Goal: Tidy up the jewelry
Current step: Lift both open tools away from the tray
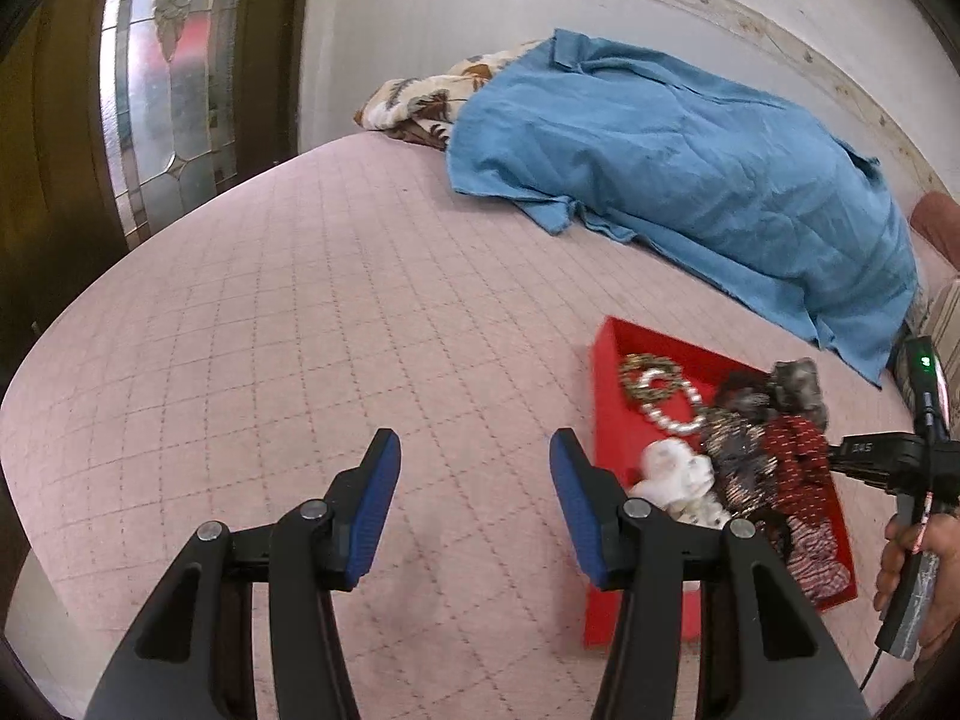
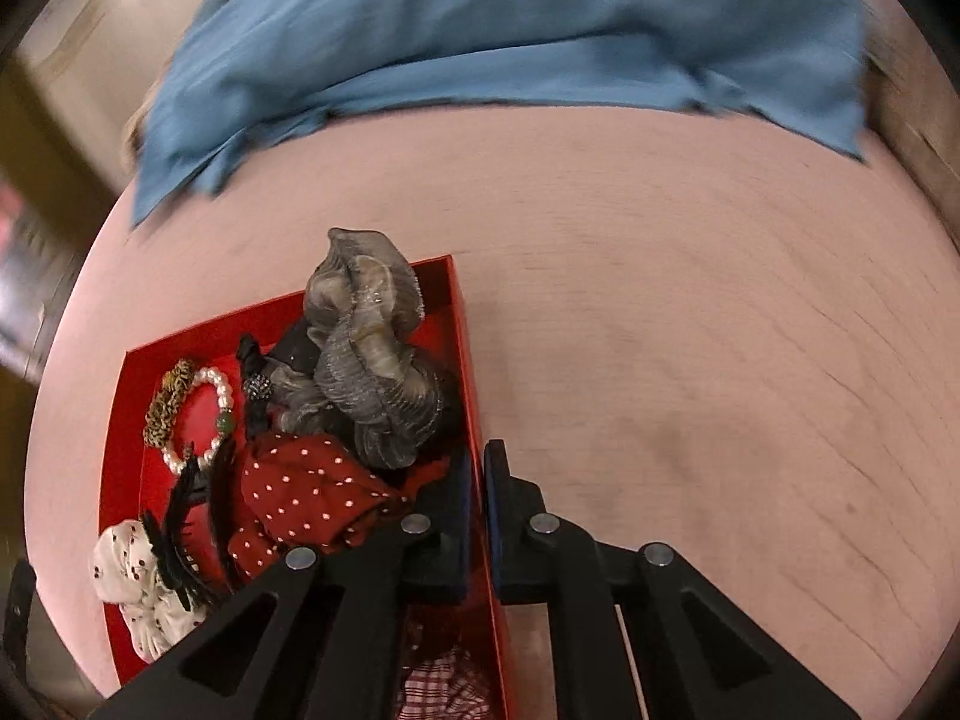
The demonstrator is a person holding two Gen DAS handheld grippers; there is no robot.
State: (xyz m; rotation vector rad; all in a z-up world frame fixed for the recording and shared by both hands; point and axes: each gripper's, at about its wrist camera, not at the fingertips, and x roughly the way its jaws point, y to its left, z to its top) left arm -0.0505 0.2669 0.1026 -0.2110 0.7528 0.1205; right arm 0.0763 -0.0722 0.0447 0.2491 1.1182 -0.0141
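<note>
Red tray [image 2: 474, 360] wall pinched in right gripper [image 2: 478, 480] jaws, left gripper [image 1: 474, 468] empty

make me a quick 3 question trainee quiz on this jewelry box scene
1. True or false: the left tool is holding the pearl bracelet.
2. The right tool is shut on: A the blue cloth, B the red box wall, C the grey scrunchie.
3. Fill in: the box sits on a ___ quilted cover.

Key: 1 false, it is open and empty. 2 B. 3 pink.
</note>
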